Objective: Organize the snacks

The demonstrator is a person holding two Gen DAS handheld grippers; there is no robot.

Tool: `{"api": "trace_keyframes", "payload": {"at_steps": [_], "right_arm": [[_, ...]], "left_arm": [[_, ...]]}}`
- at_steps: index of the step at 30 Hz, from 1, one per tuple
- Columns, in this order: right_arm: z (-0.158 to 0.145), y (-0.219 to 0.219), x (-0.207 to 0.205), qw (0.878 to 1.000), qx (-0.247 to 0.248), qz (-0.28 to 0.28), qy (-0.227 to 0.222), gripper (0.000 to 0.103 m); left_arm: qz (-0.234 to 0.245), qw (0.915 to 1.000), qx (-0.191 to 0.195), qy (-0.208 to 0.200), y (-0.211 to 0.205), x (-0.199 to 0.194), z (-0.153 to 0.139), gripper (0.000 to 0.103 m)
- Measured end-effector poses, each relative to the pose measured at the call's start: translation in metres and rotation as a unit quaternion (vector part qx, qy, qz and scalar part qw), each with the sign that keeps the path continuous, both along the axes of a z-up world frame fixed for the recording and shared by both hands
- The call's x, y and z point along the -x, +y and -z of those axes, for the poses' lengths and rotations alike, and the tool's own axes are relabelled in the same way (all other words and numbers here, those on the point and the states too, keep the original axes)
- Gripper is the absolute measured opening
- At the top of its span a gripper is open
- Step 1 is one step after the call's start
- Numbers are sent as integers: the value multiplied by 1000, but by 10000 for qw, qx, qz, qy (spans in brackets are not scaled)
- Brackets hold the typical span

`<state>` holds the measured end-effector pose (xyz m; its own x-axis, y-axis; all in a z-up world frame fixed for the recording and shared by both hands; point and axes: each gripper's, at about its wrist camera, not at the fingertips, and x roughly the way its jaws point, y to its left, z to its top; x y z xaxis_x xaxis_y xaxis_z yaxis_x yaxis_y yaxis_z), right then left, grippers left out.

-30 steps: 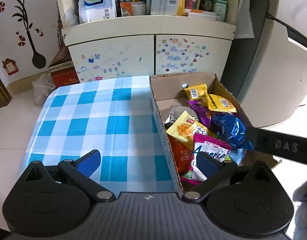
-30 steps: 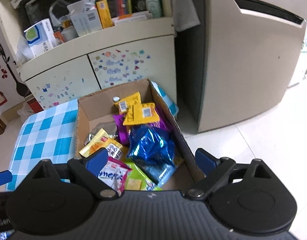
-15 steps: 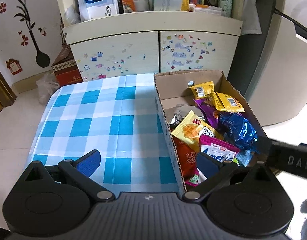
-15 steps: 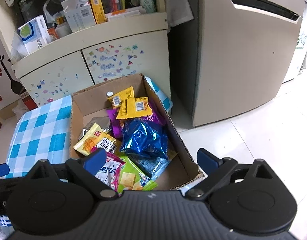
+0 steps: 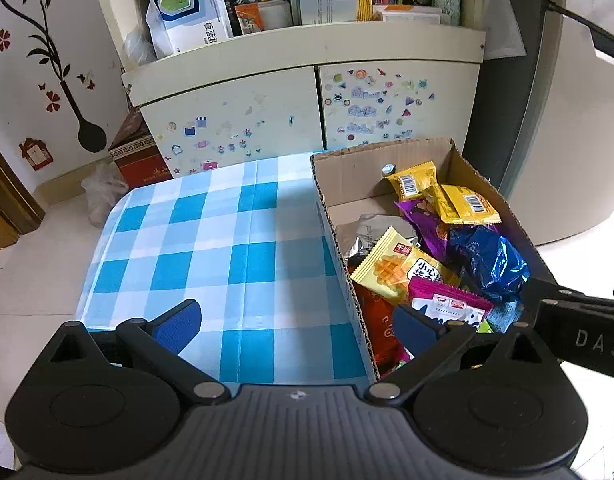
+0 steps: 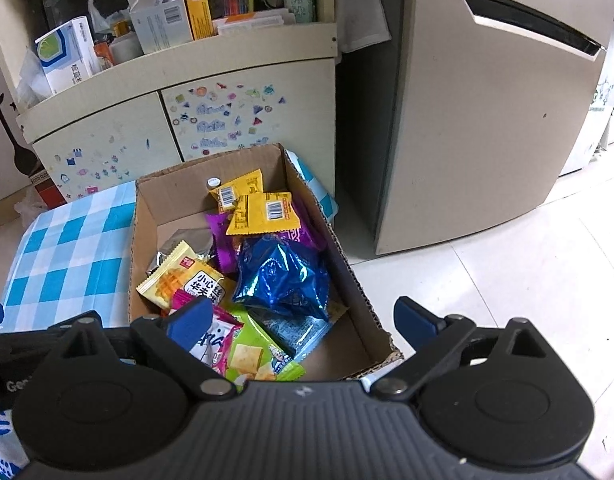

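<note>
A cardboard box [image 6: 349, 276] full of snack packets [image 6: 281, 276] sits on the checked bench [image 5: 211, 248]. The left hand-held gripper [image 5: 295, 320] and right hand-held gripper [image 6: 303, 316] hover above, both wide, empty.

White capitals "DAS" on black gripper body [image 5: 591, 338] at right edge of left wrist view. Grey letters "Ge" on black gripper body [image 6: 17, 386] at left edge of right wrist view. Chinese characters "小心" on yellow waffle-print snack packet [image 5: 403, 266] [image 6: 183, 280] in brown cardboard box [image 5: 339, 240]. Blue letters, partly hidden, on pink-and-white snack packet [image 5: 447, 308]. Barcodes on two yellow snack packets [image 6: 263, 212]; digits illegible. "板蓝根" on white-and-blue carton [image 5: 191, 12] on cream shelf.
</note>
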<state>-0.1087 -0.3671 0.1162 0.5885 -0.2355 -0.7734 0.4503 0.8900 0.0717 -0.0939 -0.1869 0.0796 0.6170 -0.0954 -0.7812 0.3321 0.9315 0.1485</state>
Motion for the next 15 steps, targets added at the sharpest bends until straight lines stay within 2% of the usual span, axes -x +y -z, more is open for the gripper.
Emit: {"api": "trace_keyframes", "payload": {"at_steps": [9, 15], "right_arm": [[1, -1, -2, 10000, 7, 31, 58, 97], [3, -3, -5, 9999, 26, 62, 120, 97]], "left_arm": [[-13, 9999, -126, -26, -6, -3, 1, 103], [-66, 9997, -126, 208, -9, -12, 3, 103]]}}
